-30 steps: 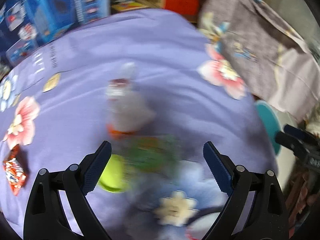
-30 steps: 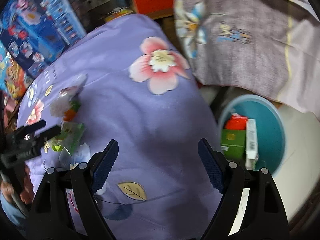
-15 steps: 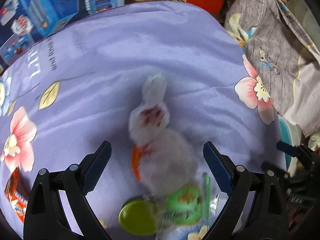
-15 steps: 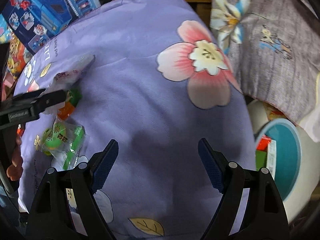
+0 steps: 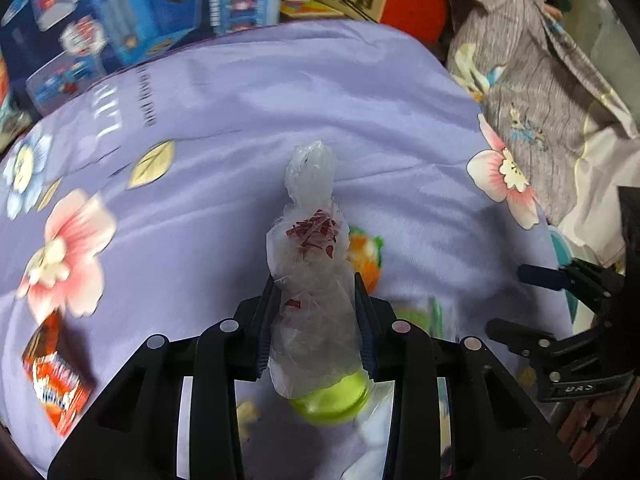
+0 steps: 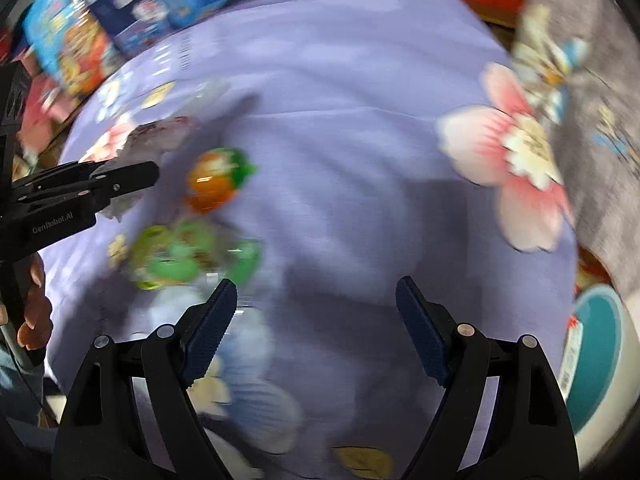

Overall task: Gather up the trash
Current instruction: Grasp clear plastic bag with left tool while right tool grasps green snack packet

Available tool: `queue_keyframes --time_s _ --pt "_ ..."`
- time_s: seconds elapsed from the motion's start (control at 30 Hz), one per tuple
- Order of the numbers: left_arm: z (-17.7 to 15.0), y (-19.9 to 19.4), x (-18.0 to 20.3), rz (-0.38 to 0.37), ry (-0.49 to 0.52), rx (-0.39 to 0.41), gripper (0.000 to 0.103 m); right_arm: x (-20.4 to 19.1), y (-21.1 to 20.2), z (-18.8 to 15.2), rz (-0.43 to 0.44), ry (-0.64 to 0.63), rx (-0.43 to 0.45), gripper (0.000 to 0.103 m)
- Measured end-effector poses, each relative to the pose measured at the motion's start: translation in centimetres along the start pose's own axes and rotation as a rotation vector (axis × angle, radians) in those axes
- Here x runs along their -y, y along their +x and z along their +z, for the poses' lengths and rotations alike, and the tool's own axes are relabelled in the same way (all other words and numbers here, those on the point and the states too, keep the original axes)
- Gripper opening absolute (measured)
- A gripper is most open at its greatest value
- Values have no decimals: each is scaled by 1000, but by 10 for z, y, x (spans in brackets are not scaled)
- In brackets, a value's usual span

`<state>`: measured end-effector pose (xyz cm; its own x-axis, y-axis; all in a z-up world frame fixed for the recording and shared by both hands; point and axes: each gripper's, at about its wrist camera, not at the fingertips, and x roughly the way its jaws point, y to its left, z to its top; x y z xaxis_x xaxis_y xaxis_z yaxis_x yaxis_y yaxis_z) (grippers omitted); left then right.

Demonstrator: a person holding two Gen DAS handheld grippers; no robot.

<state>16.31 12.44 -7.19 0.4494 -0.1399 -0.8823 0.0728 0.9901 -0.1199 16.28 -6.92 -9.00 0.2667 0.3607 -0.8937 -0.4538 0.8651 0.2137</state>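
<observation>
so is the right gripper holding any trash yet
No, the right gripper stands open over the purple cloth with nothing between its pads.

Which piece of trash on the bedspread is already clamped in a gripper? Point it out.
The crumpled clear plastic bag with red print, pinched between the left gripper pads. The orange-and-green wrapper, red snack packet and green packet lie loose.

A crumpled clear plastic bag [image 5: 310,280] with red print stands pinched between my left fingers [image 5: 267,320]; an orange-green wrapper [image 6: 216,184], green packet [image 6: 188,256] and red wrapper [image 5: 54,372] lie flat on the bedspread
</observation>
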Motion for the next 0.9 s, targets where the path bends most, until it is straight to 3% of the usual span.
queue_keyframes --time_s 0.23,0.43,0.6,0.63,0.7,0.9 --pt "-27 -22 -39 -21 -78 4 36 -59 21 11 28 -202 -68 78" --pt "-40 -24 -57 -41 -119 -4 36 -77 54 23 -28 -320 -141 78" --pt "-47 -19 -66 -41 -147 -23 36 -73 59 26 22 -297 -117 80" --pt "-48 -18 -67 -40 -150 -24 36 -73 59 25 29 -284 -110 78" --pt "-48 -17 -67 -41 -154 -25 36 -69 53 22 24 -270 -90 59" --pt "-42 -25 -51 -55 -128 -2 36 -49 30 11 34 -168 -40 58"
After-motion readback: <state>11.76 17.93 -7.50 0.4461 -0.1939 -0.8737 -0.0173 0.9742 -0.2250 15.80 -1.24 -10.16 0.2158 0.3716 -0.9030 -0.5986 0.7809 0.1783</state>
